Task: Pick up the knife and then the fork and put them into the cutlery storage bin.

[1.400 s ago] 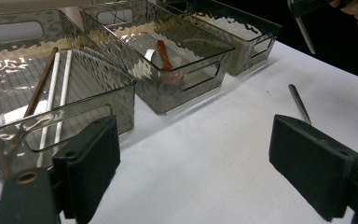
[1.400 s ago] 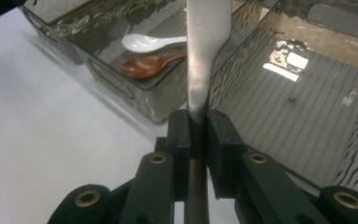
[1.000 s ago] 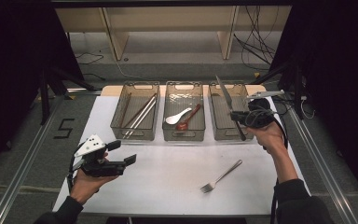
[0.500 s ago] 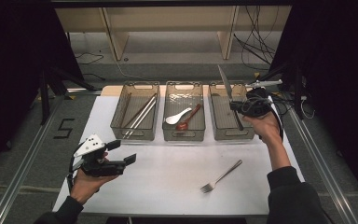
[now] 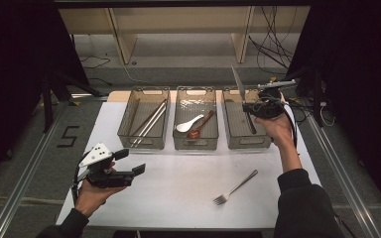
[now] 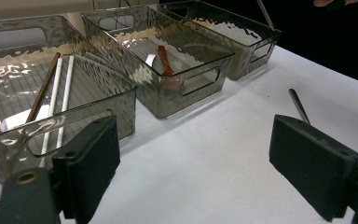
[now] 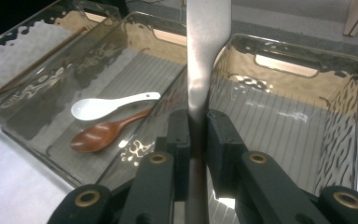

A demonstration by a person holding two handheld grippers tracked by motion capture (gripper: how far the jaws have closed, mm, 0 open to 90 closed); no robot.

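Right gripper (image 7: 196,140) clamps knife (image 7: 208,56) over right bin (image 5: 230,130), not yet dropped. Fork (image 5: 235,187) remains on table (image 5: 178,198). Left gripper (image 6: 193,172) released, idle.

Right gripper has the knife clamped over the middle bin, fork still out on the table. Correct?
Not quite: the right gripper does clamp the knife, but over the right-hand bin, not the middle bin, which holds the white and brown spoons. The high view shows this, and the right gripper view agrees. The fork is indeed out on the table.
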